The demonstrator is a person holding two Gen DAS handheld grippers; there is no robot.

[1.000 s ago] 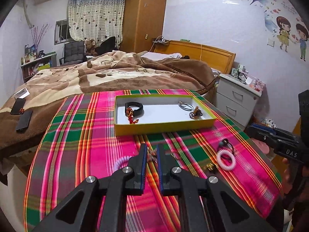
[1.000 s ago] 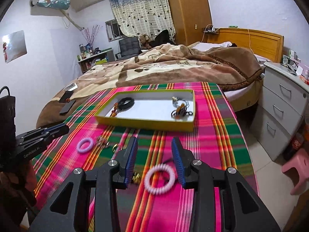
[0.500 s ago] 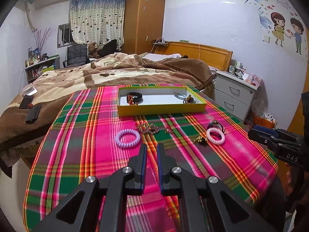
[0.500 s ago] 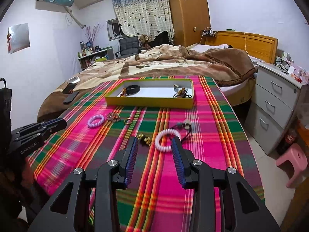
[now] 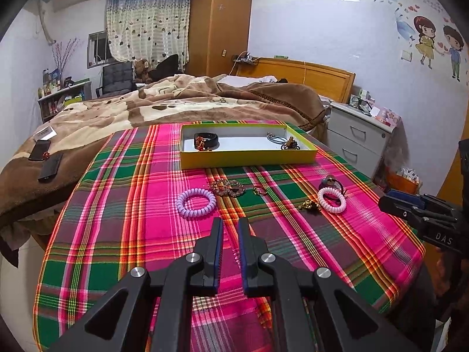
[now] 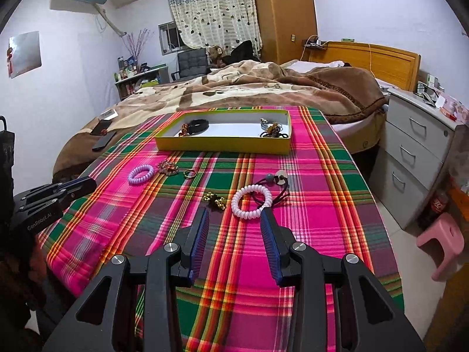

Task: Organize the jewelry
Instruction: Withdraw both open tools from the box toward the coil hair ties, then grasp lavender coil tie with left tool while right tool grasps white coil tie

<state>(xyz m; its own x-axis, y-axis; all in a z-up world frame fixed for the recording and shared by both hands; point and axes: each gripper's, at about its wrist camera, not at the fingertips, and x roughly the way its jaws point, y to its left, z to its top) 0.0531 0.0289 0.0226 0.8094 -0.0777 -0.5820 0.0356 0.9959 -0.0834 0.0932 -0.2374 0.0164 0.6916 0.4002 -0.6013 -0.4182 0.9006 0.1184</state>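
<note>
Jewelry lies in two groups on the plaid tablecloth (image 5: 123, 211); part sits in the yellow tray (image 5: 249, 158) at 12 o'clock, namely a black band (image 5: 206, 140) at the tray's left end and a tangle of rings and beads (image 5: 285, 143) at its right end, too small to sort apart; the rest lies loose on the cloth. Left gripper (image 5: 229, 226): jaws nearly pressed together with only a narrow gap, nothing between them; the purple coil tie (image 5: 195, 203) lies just beyond at 11 o'clock, a brooch-like cluster (image 5: 228, 187) at 12. Right gripper (image 6: 235, 217): jaws spread, holding nothing; the white coil tie (image 6: 251, 201) lies at 12 o'clock between the tips, a gold bead cluster (image 6: 215, 200) at 11, and a black cord with a grey bead (image 6: 271, 183) beyond.
</note>
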